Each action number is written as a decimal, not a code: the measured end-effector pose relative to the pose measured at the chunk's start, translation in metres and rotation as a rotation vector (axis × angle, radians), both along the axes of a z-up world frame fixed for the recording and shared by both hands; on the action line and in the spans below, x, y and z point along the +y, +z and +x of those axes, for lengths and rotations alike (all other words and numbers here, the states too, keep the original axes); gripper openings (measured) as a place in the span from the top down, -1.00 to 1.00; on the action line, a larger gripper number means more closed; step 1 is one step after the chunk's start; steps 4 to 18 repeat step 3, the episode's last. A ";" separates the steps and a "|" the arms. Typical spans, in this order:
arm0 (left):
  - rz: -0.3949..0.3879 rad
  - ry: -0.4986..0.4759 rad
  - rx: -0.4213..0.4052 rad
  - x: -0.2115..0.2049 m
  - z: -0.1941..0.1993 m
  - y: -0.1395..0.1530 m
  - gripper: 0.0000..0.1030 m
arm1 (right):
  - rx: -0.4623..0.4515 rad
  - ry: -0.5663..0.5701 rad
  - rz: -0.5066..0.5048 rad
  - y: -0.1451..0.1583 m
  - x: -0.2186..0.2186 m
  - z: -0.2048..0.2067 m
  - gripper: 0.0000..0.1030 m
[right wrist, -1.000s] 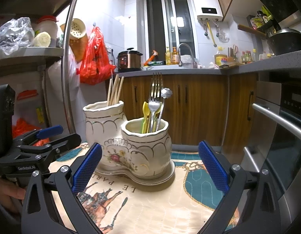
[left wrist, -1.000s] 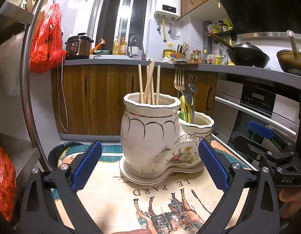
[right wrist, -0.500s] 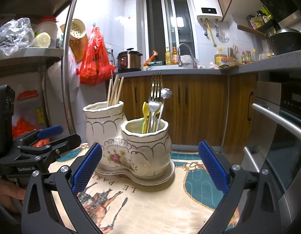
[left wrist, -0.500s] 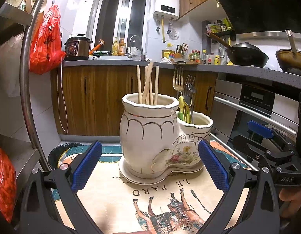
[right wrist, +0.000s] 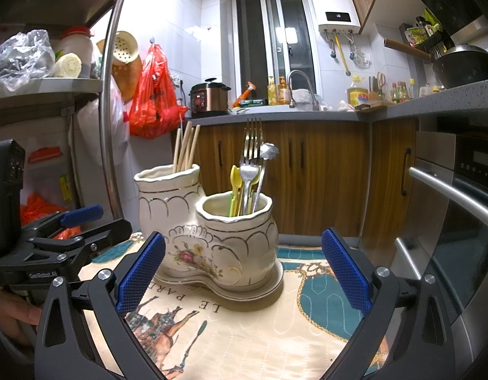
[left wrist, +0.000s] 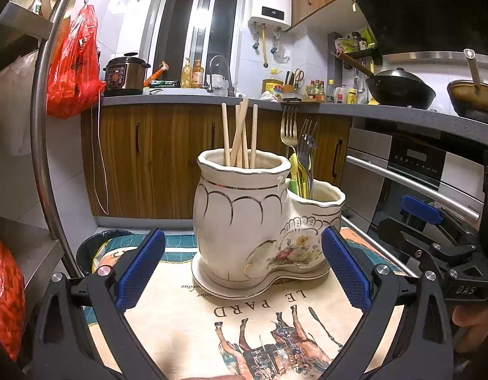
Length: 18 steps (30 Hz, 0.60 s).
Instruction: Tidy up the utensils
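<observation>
A white ceramic two-pot utensil holder point(left wrist: 244, 221) stands on a printed mat. Its tall pot holds several wooden chopsticks point(left wrist: 240, 136). Its low pot holds forks point(left wrist: 299, 139) and yellow-green plastic utensils point(left wrist: 295, 174). In the right wrist view the holder point(right wrist: 209, 231) shows chopsticks point(right wrist: 186, 148), forks point(right wrist: 252, 145) and a spoon point(right wrist: 268, 152). My left gripper point(left wrist: 242, 272) is open and empty, just in front of the holder. My right gripper point(right wrist: 242, 272) is open and empty, facing the low pot. Each gripper shows at the edge of the other's view.
The printed mat point(left wrist: 275, 332) covers the table. A metal shelf pole point(left wrist: 41, 126) and red bags point(left wrist: 73, 63) stand at the left. An oven with a steel handle point(right wrist: 449, 190) is at the right. A bin point(left wrist: 95, 247) sits below the table's far edge.
Nothing has visibly changed beyond a slight camera drift; both grippers stay open in front of the holder.
</observation>
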<state>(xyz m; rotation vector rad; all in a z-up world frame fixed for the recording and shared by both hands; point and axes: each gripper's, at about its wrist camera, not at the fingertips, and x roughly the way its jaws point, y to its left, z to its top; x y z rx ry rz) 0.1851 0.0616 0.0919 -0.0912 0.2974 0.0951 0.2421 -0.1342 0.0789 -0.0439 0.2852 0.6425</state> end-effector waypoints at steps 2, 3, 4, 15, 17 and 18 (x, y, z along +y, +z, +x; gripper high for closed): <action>0.002 0.000 -0.001 0.000 0.000 0.000 -0.89 | -0.001 0.000 -0.001 0.000 -0.001 0.000 -0.90; 0.003 -0.001 -0.001 0.000 0.000 0.000 -0.89 | -0.001 0.000 -0.001 0.000 0.000 0.000 -0.90; 0.003 -0.001 -0.001 0.000 0.000 0.000 -0.89 | -0.001 0.000 -0.001 0.000 0.000 0.000 -0.90; 0.003 -0.001 -0.001 0.000 0.000 0.000 -0.89 | -0.001 0.000 -0.001 0.000 0.000 0.000 -0.90; 0.003 -0.001 -0.001 0.000 0.000 0.000 -0.89 | -0.001 0.000 -0.001 0.000 0.000 0.000 -0.90; 0.003 -0.001 -0.001 0.000 0.000 0.000 -0.89 | -0.001 0.000 -0.001 0.000 0.000 0.000 -0.90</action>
